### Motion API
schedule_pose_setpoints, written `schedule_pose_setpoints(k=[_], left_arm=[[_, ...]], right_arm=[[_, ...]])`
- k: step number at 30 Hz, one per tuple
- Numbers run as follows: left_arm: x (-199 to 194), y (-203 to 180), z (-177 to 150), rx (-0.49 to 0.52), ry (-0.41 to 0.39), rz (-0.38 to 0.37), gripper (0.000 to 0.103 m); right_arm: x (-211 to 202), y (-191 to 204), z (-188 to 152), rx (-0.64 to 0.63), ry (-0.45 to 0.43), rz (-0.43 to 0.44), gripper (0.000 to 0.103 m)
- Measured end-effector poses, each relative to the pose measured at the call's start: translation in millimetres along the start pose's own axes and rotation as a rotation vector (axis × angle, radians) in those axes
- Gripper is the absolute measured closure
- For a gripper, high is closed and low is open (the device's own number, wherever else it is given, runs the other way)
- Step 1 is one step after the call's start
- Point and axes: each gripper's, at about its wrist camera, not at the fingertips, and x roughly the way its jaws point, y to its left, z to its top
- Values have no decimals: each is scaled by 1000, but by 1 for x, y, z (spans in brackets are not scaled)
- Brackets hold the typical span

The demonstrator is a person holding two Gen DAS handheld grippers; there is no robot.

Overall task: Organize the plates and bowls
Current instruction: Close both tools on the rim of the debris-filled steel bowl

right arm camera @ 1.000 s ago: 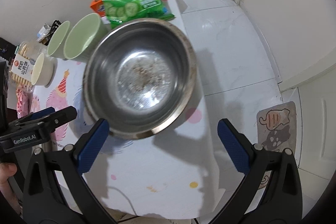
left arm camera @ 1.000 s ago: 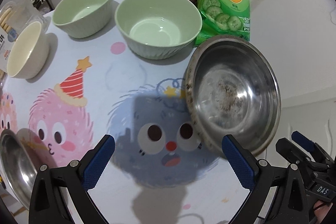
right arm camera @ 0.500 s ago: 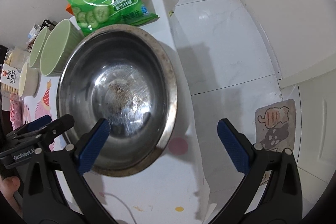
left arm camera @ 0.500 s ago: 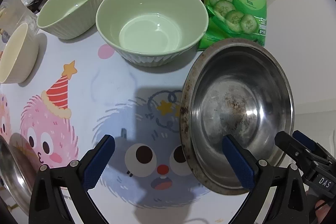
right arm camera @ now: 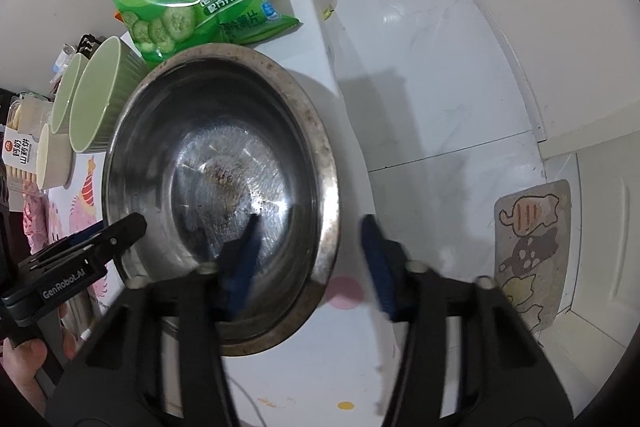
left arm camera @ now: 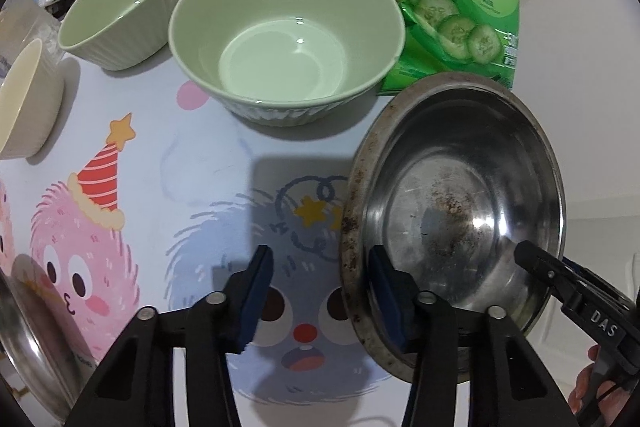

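Counting the dishes gives two pale green ribbed ceramic bowls (left arm camera: 286, 51) (left arm camera: 124, 7), one cream ribbed bowl (left arm camera: 24, 103) and one stained round steel bowl (left arm camera: 452, 211) tilted at the worktop's right edge. Left tool (left arm camera: 320, 291) straddles the steel bowl's near rim with jaws narrowed but apart; right tool (right arm camera: 312, 259) likewise spans its rim, not clamped. Cartoon-monster cloth (left arm camera: 200, 195) covers the worktop above a white tiled floor (right arm camera: 432, 75).
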Motion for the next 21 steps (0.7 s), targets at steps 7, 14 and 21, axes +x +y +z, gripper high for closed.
schedule_pose_setpoints(k=[7, 14, 21], left_arm=[[1, -14, 0, 21, -4, -24, 88], [-1, -12, -1, 4, -13, -41, 88], [-17, -5, -11, 22, -25, -35, 88]], right_arm=[[1, 1, 0, -2, 3, -9, 87], [-3, 5, 0, -19, -10, -17, 89], [-11, 14, -7, -34, -25, -21, 89]])
